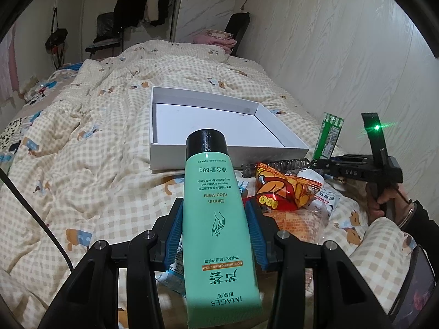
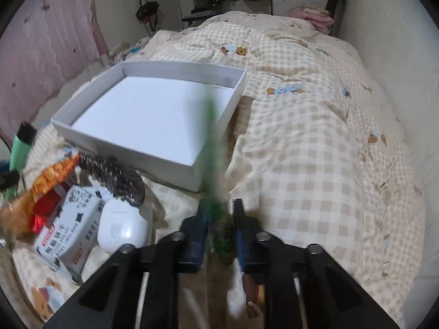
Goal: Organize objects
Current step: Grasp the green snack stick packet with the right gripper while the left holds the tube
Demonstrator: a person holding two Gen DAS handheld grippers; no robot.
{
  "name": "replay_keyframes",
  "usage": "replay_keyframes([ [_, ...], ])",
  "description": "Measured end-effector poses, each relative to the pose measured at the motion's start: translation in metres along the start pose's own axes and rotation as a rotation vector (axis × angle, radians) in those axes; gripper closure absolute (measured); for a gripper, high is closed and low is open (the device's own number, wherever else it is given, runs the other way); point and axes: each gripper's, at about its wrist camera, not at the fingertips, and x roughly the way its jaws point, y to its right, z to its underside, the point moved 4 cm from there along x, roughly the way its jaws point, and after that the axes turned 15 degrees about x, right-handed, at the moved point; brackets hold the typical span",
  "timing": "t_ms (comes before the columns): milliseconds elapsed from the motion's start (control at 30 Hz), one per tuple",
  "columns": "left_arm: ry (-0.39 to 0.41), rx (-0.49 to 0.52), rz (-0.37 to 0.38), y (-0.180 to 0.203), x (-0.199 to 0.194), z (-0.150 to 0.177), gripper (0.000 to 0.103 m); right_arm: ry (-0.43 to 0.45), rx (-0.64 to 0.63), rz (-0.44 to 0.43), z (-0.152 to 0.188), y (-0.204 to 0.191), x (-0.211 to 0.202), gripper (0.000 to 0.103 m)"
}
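Note:
My left gripper (image 1: 214, 213) is shut on a green hand cream tube (image 1: 216, 219) with a black cap, held above the bed in front of the white box (image 1: 230, 153). The tube also shows at the left edge of the right wrist view (image 2: 20, 148). My right gripper (image 2: 219, 213) is shut on a flat green packet (image 2: 212, 148), seen edge-on and blurred, just right of the white box (image 2: 131, 148). In the left wrist view the right gripper (image 1: 323, 161) holds that green packet (image 1: 329, 137) upright. The box is empty.
A pile lies on the checked quilt (image 2: 301, 137) before the box: an orange snack bag (image 1: 282, 189), a white carton with red print (image 2: 68, 227), a white earbud case (image 2: 123, 227) and a dark hair claw (image 2: 115, 175). A wall runs along the right.

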Motion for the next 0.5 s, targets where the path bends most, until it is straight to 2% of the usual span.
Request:
replay_keyframes([
  [133, -0.008, -0.011, 0.007, -0.002, 0.002, 0.001, 0.054, -0.001, 0.053, -0.043, -0.009, 0.003, -0.016, 0.091],
  [233, -0.011, -0.017, 0.007, -0.003, 0.002, 0.001, 0.054, -0.049, 0.11, -0.096, -0.016, 0.008, -0.035, 0.091],
  [300, -0.009, -0.013, 0.006, -0.002, 0.001, 0.001, 0.055, -0.106, 0.135, -0.151, -0.019, 0.01, -0.049, 0.091],
  [433, -0.01, -0.003, 0.006, 0.0, 0.002, 0.0, 0.054, -0.324, 0.163, -0.243, -0.014, 0.007, -0.059, 0.091],
  [500, -0.01, -0.001, 0.005, -0.001, 0.002, 0.001, 0.054, -0.384, 0.147, -0.29, -0.01, 0.001, -0.057, 0.091],
])
